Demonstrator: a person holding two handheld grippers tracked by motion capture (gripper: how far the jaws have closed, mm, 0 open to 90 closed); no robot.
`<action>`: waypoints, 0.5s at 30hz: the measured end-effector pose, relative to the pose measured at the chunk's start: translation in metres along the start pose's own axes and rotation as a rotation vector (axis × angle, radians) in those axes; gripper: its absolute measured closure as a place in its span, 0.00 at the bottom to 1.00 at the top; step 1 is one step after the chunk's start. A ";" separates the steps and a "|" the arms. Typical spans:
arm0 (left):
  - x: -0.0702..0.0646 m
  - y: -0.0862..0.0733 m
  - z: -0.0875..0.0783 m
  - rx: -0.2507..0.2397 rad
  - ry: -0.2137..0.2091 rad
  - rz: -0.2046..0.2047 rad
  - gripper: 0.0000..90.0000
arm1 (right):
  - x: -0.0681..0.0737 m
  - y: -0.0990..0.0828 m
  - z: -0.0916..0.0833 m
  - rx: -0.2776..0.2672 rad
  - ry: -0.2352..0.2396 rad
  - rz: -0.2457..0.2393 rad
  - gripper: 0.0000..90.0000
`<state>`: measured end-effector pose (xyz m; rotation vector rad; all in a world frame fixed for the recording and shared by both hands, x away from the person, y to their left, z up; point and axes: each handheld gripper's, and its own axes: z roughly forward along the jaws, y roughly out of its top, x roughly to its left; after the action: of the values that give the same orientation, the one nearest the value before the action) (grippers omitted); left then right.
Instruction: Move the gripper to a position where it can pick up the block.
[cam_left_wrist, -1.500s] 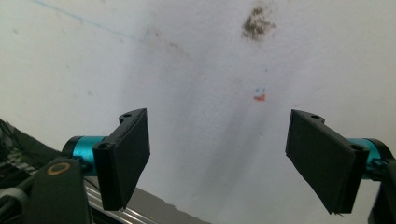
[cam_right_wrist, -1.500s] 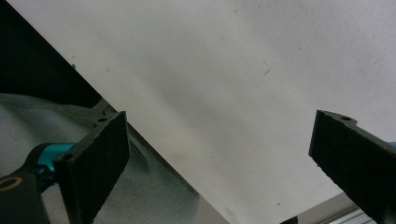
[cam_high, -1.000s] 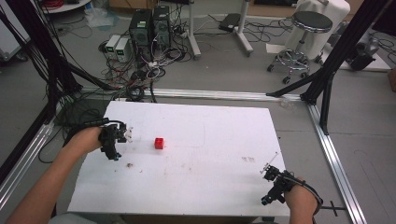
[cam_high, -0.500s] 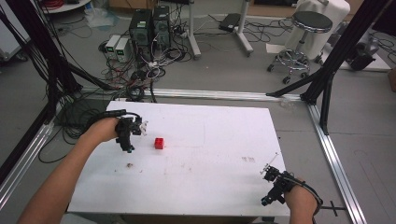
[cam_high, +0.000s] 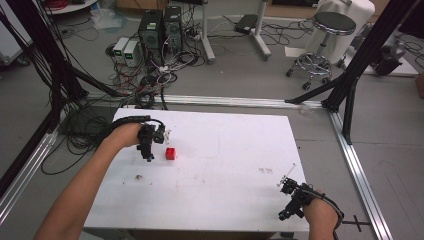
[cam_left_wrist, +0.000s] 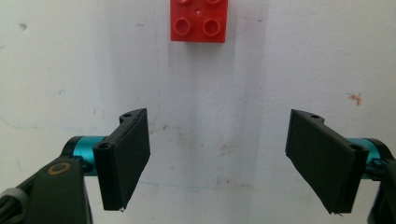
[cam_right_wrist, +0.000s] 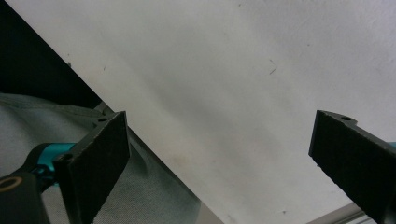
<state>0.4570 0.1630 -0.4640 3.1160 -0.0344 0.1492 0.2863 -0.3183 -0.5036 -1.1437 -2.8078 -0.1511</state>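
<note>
From the high view, a red brick was seen lying on the white worktop, just right of the left hand-held gripper. In the left gripper view, four studs were shown on the brick, which lay ahead of the wide-spread, empty jaws, untouched. The right hand-held gripper was placed at the near right corner; its own view revealed jaws parted wide over the worktop's edge and grey cloth below.
</note>
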 end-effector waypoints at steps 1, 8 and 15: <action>0.002 0.003 0.003 0.005 -0.005 0.004 0.25 | 0.000 0.000 -0.001 0.001 -0.006 0.003 0.05; 0.009 0.014 0.012 0.031 -0.014 0.014 0.25 | 0.001 0.003 0.000 -0.002 -0.007 -0.008 0.05; 0.012 0.028 0.020 0.036 -0.025 0.042 0.25 | 0.002 0.005 0.001 0.002 -0.010 -0.019 0.05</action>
<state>0.4705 0.1340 -0.4821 3.1543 -0.0983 0.1133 0.2887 -0.3130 -0.5040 -1.1203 -2.8280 -0.1443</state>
